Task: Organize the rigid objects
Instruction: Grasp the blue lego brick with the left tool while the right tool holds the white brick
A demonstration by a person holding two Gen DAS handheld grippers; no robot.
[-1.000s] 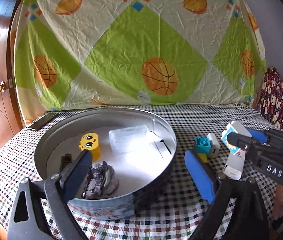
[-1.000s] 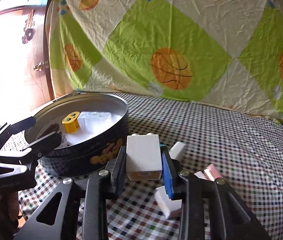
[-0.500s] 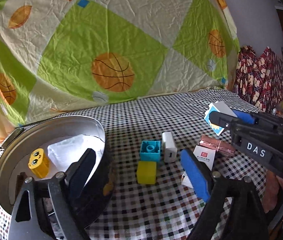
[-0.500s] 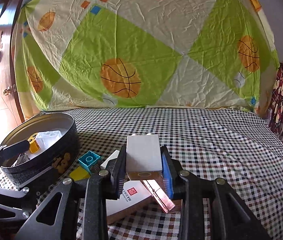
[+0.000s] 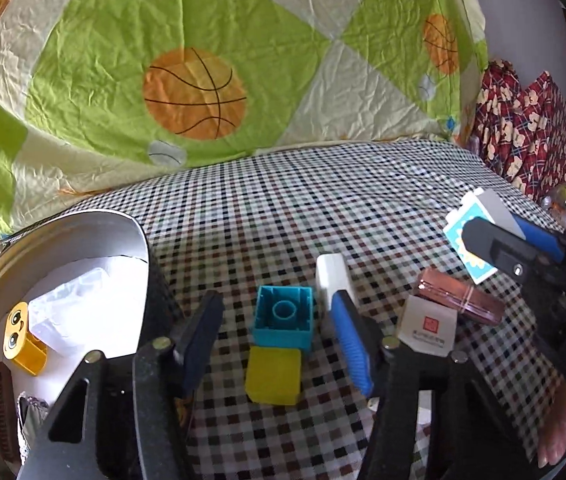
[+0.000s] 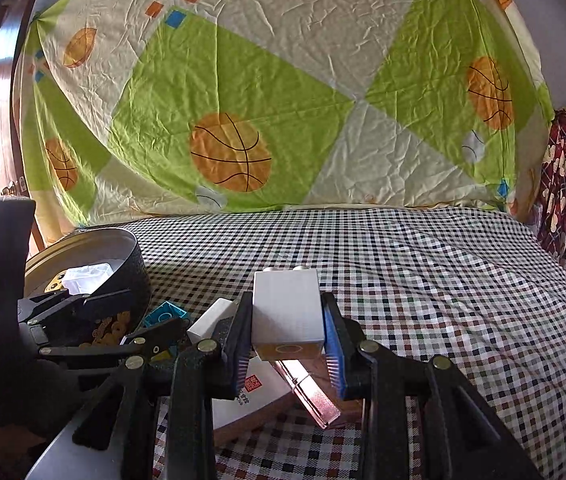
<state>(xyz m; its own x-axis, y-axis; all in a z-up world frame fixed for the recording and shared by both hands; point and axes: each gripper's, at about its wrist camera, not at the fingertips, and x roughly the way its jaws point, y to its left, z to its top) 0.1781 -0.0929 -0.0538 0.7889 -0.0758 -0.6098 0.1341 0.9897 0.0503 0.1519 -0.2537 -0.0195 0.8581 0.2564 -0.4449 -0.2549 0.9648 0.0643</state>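
A teal block (image 5: 283, 316) and a yellow block (image 5: 273, 374) lie on the checkered cloth, touching each other. My left gripper (image 5: 275, 304) straddles them. Its jaws are closing, and gaps still show between the pads and the blocks. A white plug-like block (image 5: 333, 280) lies just behind its blue right finger (image 5: 351, 340). My right gripper (image 6: 287, 304) is shut on a white studded block (image 6: 287, 312), held above the cloth. That block shows a teal picture side (image 5: 463, 236) at the right of the left wrist view.
A round metal tin (image 5: 139, 240) at the left holds a yellow face toy (image 5: 23, 340), a clear plastic box (image 5: 71, 316) and a brown piece (image 5: 1, 412). A rose-coloured case (image 5: 459, 300) and a white carton with a red seal (image 5: 427, 328) lie at the right.
My left gripper has swung right, from over the tin to the teal and yellow blocks, and its jaws have narrowed. My right gripper turned right early on, still gripping the white block.
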